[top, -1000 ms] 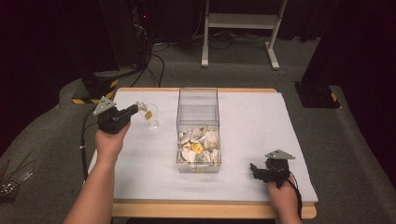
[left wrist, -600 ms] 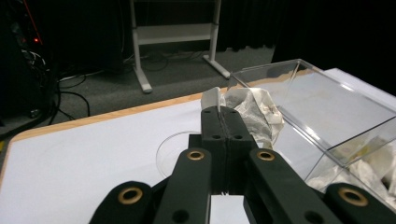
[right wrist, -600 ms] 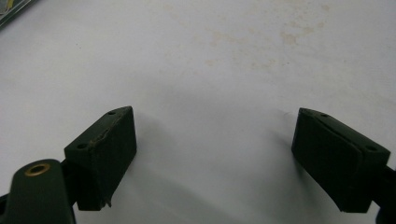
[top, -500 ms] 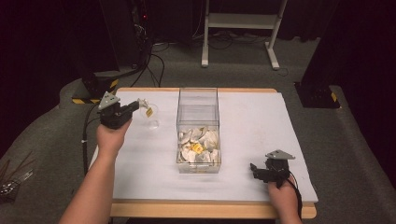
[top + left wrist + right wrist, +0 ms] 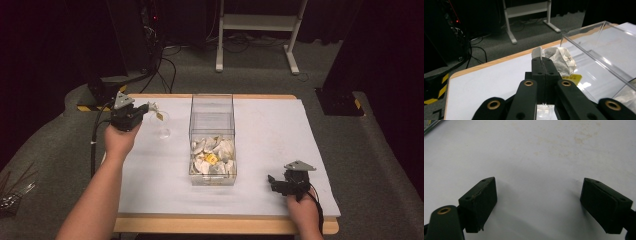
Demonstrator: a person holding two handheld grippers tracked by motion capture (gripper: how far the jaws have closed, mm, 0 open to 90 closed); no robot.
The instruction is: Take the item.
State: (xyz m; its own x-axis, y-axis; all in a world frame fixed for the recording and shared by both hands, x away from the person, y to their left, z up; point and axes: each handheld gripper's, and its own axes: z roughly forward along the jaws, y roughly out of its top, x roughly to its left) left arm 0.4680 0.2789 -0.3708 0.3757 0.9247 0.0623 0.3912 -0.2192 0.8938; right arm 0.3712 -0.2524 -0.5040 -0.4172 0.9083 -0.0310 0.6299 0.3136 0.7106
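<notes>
The left gripper (image 5: 141, 111) was clenched on a clear plastic packet (image 5: 560, 60) with a yellow label, held above the white table (image 5: 270, 125) just left of the clear box (image 5: 212, 112). The left gripper view showed the packet's crumpled wrap closely. The right gripper (image 5: 539, 202) stood released over bare table; the high view placed it near the front right corner.

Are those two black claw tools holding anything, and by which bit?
The left gripper pinches a clear crinkly packet with a yellow tag by its edge. The right gripper is open above the white table cover, holding nothing.
</notes>
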